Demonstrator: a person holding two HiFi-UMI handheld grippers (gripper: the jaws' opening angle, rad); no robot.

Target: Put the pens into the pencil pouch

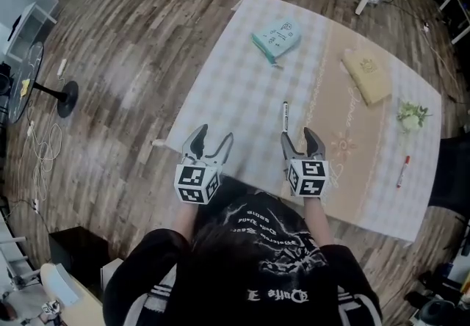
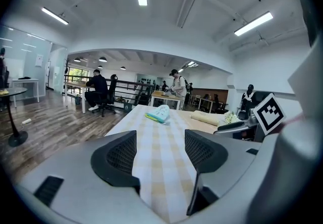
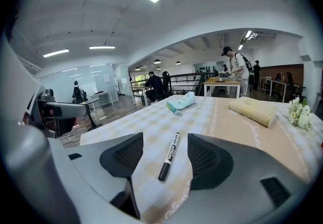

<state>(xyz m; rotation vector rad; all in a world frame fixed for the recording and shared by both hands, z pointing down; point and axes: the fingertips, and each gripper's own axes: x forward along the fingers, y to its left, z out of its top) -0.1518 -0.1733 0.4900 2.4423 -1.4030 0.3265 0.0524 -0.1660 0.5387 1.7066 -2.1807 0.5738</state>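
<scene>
A black-and-white marker pen (image 1: 285, 116) (image 3: 169, 155) lies on the checked tablecloth just ahead of my right gripper (image 1: 302, 139) (image 3: 161, 160), which is open and empty. A red-capped pen (image 1: 402, 170) rests near the cloth's right edge. The mint-green pencil pouch (image 1: 277, 39) (image 2: 159, 113) (image 3: 182, 101) lies at the far side of the table. My left gripper (image 1: 209, 142) (image 2: 160, 155) is open over the near left edge, holding nothing.
A cream rolled pouch (image 1: 366, 75) (image 3: 252, 111) lies at the far right, with a small bunch of white flowers (image 1: 412, 115) (image 3: 300, 113) beside it. The table (image 1: 242, 97) stands on a wooden floor; other desks and people are far behind.
</scene>
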